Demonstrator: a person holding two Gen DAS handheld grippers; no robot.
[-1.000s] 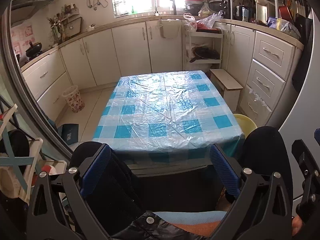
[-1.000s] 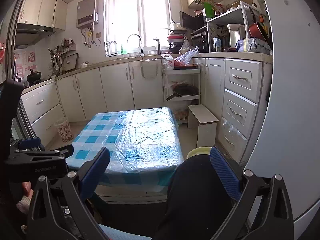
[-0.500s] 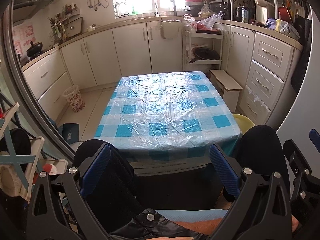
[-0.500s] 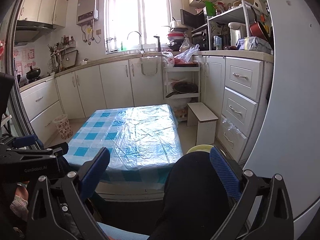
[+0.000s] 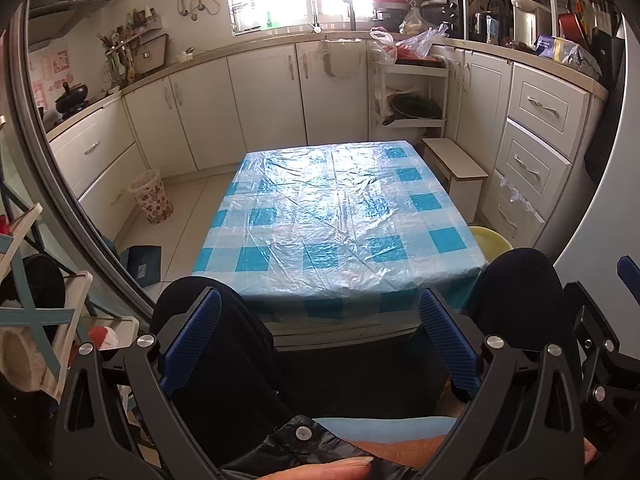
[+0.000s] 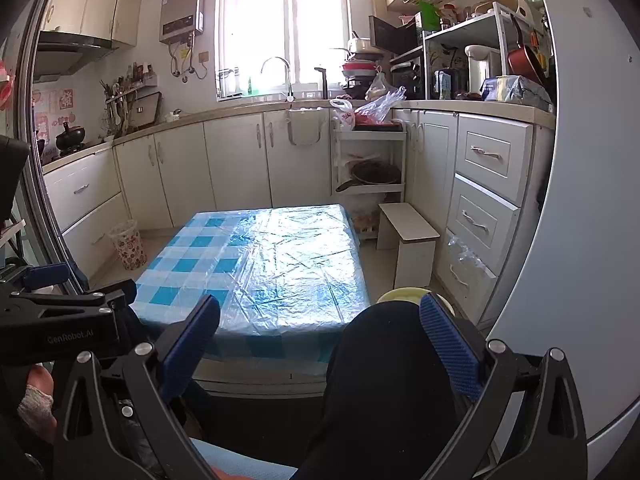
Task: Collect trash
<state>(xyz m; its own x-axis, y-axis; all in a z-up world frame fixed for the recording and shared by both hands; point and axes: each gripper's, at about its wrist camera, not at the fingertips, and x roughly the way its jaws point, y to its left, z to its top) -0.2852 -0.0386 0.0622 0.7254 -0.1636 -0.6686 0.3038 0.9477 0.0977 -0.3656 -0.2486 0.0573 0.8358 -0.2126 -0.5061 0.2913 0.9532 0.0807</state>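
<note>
Left gripper (image 5: 320, 340) low over lap, jaws wide, nothing between. Right gripper (image 6: 320, 336) same: jaws wide, holding nothing, knee (image 6: 384, 360) behind the gap. Low table (image 5: 340, 220) ahead w/ blue-check cloth under clear plastic. No trash to be made out on it. Patterned bin (image 5: 152, 200) on floor left of table, by cabinets. Yellow basin (image 5: 490, 240) just off table's near-right corner.

Black hand-held gripper (image 5: 320, 344), ribbed blue pads (image 5: 192, 336)
</note>
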